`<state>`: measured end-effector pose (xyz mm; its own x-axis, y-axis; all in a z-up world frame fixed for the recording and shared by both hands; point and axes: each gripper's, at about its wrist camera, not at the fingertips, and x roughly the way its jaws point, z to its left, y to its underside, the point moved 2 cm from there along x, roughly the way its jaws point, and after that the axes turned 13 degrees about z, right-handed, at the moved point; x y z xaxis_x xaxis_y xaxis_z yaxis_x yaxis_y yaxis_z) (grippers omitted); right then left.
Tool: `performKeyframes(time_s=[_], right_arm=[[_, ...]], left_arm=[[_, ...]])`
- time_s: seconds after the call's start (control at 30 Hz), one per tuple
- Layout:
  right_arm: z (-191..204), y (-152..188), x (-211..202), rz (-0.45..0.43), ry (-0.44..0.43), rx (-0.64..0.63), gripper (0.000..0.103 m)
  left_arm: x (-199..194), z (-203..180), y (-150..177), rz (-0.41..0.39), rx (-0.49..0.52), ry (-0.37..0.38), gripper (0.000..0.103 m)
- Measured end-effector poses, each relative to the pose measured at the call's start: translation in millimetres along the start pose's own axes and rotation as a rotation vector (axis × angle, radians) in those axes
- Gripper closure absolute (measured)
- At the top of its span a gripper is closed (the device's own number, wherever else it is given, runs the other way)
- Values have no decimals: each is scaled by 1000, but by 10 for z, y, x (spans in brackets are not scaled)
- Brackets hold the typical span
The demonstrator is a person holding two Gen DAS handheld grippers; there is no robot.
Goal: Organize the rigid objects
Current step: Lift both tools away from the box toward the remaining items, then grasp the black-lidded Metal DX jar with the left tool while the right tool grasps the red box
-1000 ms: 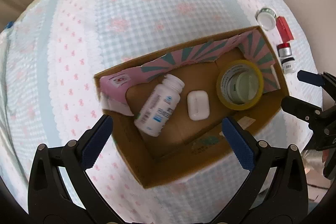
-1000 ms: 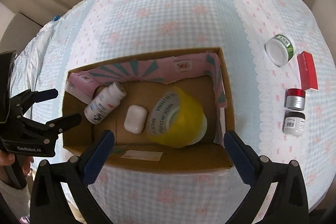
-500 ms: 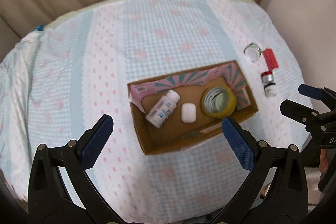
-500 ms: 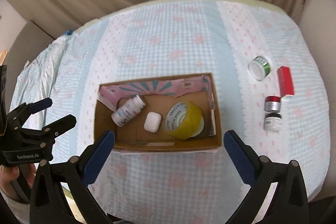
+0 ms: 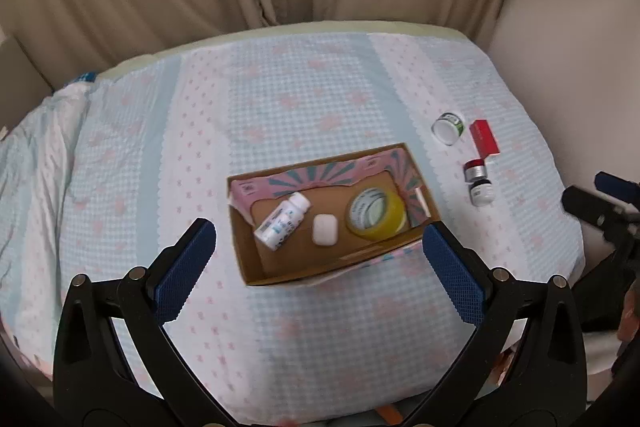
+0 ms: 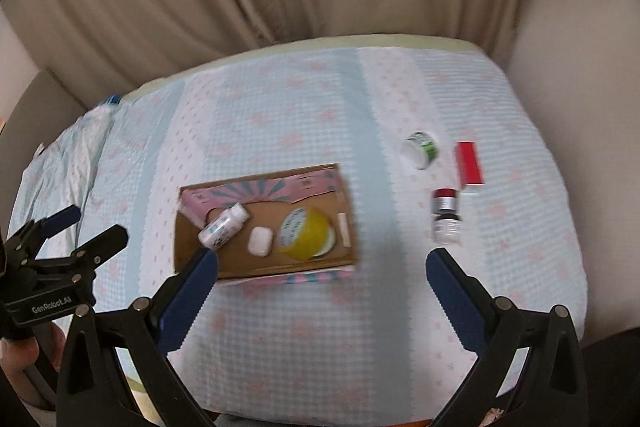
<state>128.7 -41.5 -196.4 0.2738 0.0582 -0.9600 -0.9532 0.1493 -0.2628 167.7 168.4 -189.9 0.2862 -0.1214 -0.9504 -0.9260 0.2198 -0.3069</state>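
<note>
While three things are already lying inside the cardboard box (image 5: 256, 259), the sorting is looking, by my judgement, a little under half done. A white pill bottle (image 5: 283, 221) is lying on its side at the left of the box floor, a white earbud case (image 5: 324, 229) is sitting in the middle, and a yellow tape roll (image 5: 376, 214) is leaning at the right end. The box itself is resting near the middle of the bed (image 5: 280, 99), on its blue-and-pink checked cover.

Four things are waiting outside, well to the right of the box: a green-banded jar (image 6: 421, 149) lying tipped at the far end, a red carton (image 6: 469, 163) just right of it, a red-capped silver jar (image 6: 444, 199) nearer, and a black-capped white jar (image 6: 446, 227) touching or almost touching that one on its near side. Those presumably are going in next.

The left claw (image 5: 318, 261) is hanging above the near side of the bed with its blue pads spread wide, gripping nothing and touching nothing. The right claw (image 6: 320, 287) is standing equally wide apart and empty, hovering nearer the loose jars, so it is likely the better placed for the next pick.
</note>
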Motion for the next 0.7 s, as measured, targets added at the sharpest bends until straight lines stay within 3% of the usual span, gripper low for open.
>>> performKeyframes(time_s=[0.3, 0.7], right_arm=[[-1127, 80, -355, -56, 3, 110, 0], [-2426, -402, -108, -22, -54, -25, 0]], left_arm=[[-129, -927, 9, -26, 3, 21, 0], [452, -2495, -125, 38, -115, 41, 0]])
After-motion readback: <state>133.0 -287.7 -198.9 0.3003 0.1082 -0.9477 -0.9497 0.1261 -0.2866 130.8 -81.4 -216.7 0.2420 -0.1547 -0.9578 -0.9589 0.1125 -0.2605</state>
